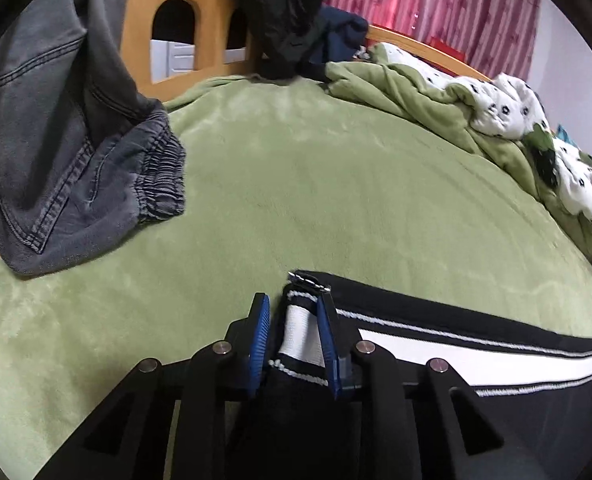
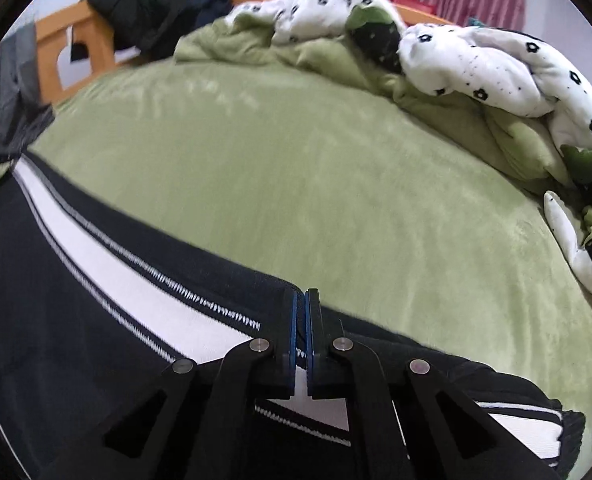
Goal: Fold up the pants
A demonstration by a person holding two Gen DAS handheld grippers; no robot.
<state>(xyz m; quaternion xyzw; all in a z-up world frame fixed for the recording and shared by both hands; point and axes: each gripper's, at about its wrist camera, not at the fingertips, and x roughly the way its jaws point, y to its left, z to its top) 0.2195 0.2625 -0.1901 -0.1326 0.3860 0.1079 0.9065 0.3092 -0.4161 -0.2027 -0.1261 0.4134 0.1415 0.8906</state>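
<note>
The black pants (image 2: 76, 320) lie long on the green bed (image 1: 335, 200), not folded yet. The left hand-held gripper (image 1: 294, 320) pinches one end; the right hand-held gripper (image 2: 304, 320) pinches the edge.

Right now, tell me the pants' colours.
Black pants with a white side stripe; clearest in the right wrist view.

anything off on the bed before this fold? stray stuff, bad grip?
Grips look fine: left gripper pinches the black track pants at one end, right gripper is shut on their edge. Odd bits: grey jeans dumped on the green blanket, and a rumpled floral duvet crowding the far side.
</note>
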